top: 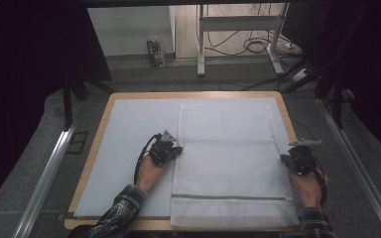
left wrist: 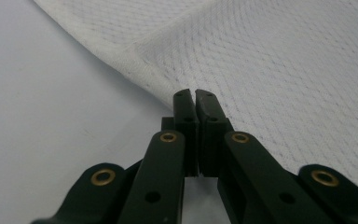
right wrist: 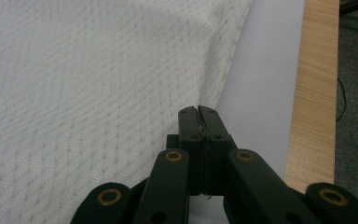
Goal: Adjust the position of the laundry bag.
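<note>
At the near edge of the high view, two forearms in plaid sleeves are cut off by the frame, so nothing more of the person shows. The left hand-held gripper (top: pixel 174 150) sits at the left side edge of a white mesh fabric bag (top: pixel 228 158) that lies flat on the right half of the pale wooden worktop (top: pixel 104 119), over a light grey sheet (top: pixel 129 129). In the left gripper view, the left hand-held gripper (left wrist: pixel 196 95) has its jaws drawn nearly together, a thin slit between the tips, at the hem of the white mesh fabric bag (left wrist: pixel 270 60); whether cloth is pinched there is hard to make out. The hem rises slightly off the light grey sheet (left wrist: pixel 42 107) just beyond the tips.

The right hand-held gripper (top: pixel 286 157) rests at the bag's right side edge. In the right gripper view, the right hand-held gripper (right wrist: pixel 198 112) has its jaws pressed together, and the white mesh fabric bag (right wrist: pixel 84 84) lifts in a soft fold at its left; the actual pinch is hidden. Past the tips lie the light grey sheet (right wrist: pixel 261 84) and the pale wooden worktop (right wrist: pixel 314 93).

Farther off, the bag's far edge lies near the worktop's far side.
</note>
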`<action>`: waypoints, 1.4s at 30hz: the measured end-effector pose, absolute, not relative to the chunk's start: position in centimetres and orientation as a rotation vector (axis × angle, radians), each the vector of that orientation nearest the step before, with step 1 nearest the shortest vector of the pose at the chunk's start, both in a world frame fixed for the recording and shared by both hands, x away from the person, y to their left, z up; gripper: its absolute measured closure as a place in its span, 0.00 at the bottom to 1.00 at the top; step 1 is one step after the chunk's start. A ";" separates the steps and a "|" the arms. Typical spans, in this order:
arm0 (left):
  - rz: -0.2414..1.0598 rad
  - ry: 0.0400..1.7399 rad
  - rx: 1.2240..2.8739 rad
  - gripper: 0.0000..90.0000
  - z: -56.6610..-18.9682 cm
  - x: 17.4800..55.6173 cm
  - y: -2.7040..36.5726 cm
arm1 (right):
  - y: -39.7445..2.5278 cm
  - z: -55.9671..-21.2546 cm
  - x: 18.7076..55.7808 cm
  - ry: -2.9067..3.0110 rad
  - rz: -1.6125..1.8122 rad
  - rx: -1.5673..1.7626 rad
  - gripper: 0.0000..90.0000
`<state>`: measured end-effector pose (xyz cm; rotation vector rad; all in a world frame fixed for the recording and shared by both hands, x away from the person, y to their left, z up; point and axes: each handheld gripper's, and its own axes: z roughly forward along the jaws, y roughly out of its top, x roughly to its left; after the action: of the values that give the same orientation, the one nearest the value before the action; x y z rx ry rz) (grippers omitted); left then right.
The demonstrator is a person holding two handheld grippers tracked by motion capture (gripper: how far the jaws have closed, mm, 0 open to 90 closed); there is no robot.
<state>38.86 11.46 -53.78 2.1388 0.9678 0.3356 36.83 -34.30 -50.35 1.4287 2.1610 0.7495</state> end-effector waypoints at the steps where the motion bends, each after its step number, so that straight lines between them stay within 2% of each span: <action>1: 0.343 0.963 2.148 0.99 -53.7 38.8 11.5 | -34.3 -50.4 36.8 2.161 0.749 1.429 0.98; 10: 0.389 0.963 2.167 0.99 -53.0 38.5 13.0 | -33.1 -50.2 36.7 2.203 0.773 1.363 0.98; 17: 0.361 1.012 2.151 0.99 -52.8 38.1 14.7 | -31.4 -50.1 36.9 2.225 0.791 1.305 0.98; 25: 0.388 1.087 2.122 0.99 -52.4 37.9 17.4 | -28.9 -50.1 37.5 2.265 0.806 1.229 0.98; 42: 0.441 1.168 2.102 0.99 -52.5 38.6 20.1 | -25.4 -50.4 39.1 2.307 0.838 1.164 0.98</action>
<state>38.57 20.05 -52.47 2.1023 1.1675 0.4410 39.08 -25.36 -50.38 1.1643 2.3070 0.8380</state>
